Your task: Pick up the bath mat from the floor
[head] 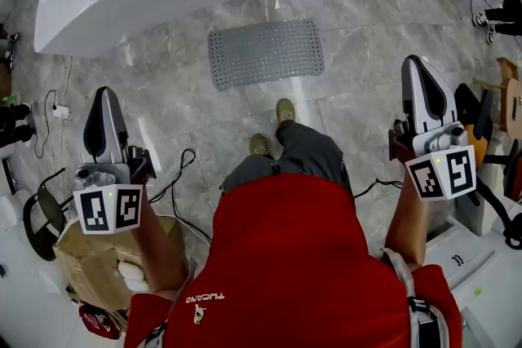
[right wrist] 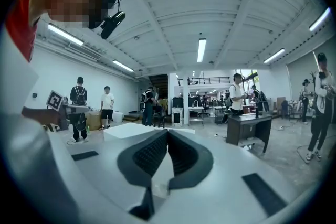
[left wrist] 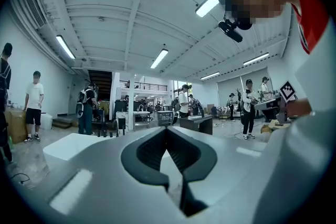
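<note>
L claw (head: 104,94) & R claw (head: 416,65) both closed, empty, held either side of torso, pointing fwd.

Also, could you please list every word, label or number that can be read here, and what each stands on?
"TUCANO": on the red shirt, upside down in the head view.
Left cube and right cube: square marker patterns only, no words.
Print on the red thing at lower left: too small to read.
Gripper views: nothing readable.
</note>
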The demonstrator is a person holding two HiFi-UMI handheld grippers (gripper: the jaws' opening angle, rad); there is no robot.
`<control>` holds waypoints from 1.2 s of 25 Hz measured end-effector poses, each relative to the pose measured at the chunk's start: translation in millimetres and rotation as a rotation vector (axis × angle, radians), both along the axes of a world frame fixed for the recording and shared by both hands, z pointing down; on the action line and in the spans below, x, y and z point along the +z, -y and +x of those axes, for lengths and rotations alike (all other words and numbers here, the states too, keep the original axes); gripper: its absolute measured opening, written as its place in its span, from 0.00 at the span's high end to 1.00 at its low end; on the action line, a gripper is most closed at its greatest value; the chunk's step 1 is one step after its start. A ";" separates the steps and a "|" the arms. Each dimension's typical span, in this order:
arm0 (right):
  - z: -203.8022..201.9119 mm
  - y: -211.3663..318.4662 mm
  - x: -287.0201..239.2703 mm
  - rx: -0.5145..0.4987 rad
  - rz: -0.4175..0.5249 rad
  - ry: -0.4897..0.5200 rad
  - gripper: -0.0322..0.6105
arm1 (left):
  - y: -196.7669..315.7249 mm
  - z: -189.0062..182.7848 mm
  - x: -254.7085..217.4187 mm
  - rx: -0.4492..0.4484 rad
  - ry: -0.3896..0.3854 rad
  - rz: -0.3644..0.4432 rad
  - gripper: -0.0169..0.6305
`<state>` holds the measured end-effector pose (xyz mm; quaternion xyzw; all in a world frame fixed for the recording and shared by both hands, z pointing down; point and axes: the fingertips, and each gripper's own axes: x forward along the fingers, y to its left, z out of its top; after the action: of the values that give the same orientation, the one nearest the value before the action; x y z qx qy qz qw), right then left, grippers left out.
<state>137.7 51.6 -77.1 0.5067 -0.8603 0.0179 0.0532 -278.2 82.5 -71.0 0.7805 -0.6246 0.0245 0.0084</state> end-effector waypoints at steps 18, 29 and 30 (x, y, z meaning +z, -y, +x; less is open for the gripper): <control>44.0 133.9 61.5 -0.060 -0.054 -0.052 0.95 | 109.7 46.3 40.5 -0.106 0.037 -0.012 0.97; 40.6 164.9 116.4 -0.006 -0.119 -0.049 0.95 | 144.8 34.1 103.8 -0.105 0.025 -0.080 0.97; 39.9 166.9 124.3 0.001 -0.125 -0.050 0.95 | 147.8 32.8 112.5 -0.101 0.022 -0.088 0.97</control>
<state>177.6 -115.4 47.2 0.5030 -0.8557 0.0591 0.1061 -245.4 -65.3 41.5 0.7464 -0.6617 0.0601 0.0369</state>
